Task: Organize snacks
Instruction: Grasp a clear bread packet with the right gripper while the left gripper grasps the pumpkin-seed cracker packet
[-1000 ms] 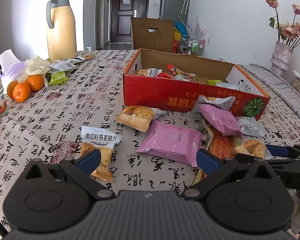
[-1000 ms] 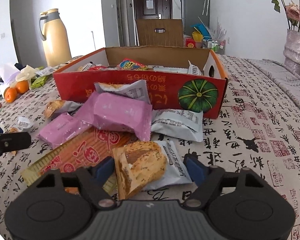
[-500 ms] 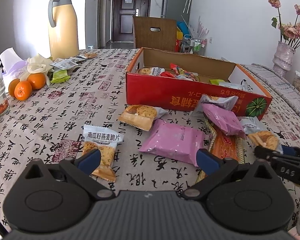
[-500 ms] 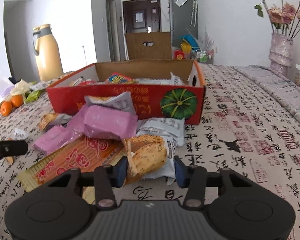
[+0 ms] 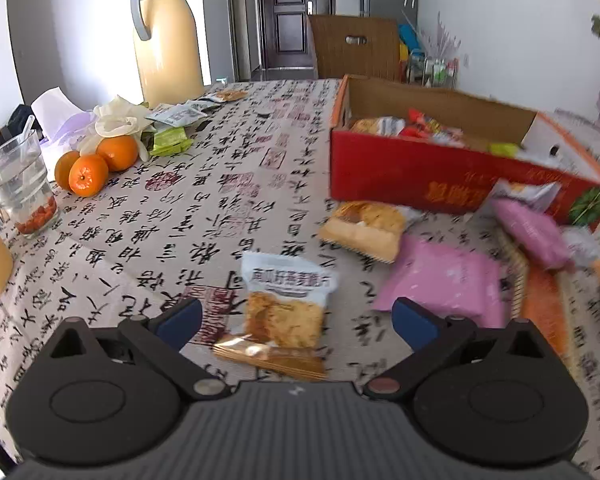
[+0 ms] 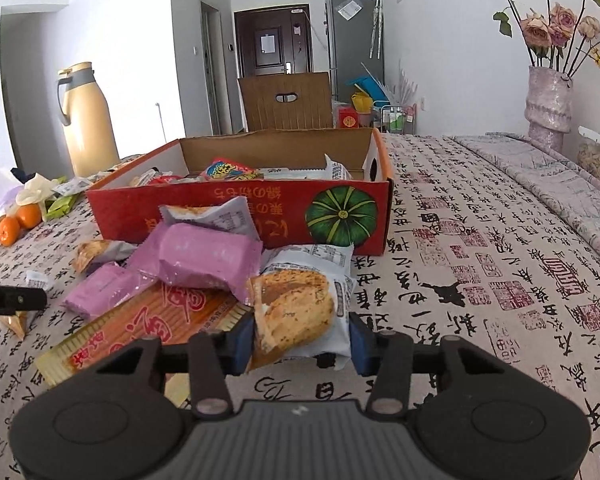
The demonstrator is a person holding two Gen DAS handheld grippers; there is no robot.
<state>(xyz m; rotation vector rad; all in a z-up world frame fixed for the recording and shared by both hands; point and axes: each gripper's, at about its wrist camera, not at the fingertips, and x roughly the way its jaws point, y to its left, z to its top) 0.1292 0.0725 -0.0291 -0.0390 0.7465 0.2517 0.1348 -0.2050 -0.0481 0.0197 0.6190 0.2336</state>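
The right gripper (image 6: pixel 302 336) is clamping a bread packet (image 6: pixel 300 312), next lifting it into the red box (image 6: pixel 240 208); the left gripper (image 5: pixel 296 320) is hanging wide open over an oat-crisp packet (image 5: pixel 286 300).

A table under a calligraphy-print cloth (image 6: pixel 480 248) carries a red cardboard box (image 6: pixel 236 216), loose snack packets (image 6: pixel 204 256) before it, and oranges (image 5: pixel 96 160), seemingly three, far left of it.

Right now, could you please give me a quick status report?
Right gripper shut on cracker packet. Left gripper open over oat packet. Box ahead, pink packets between.
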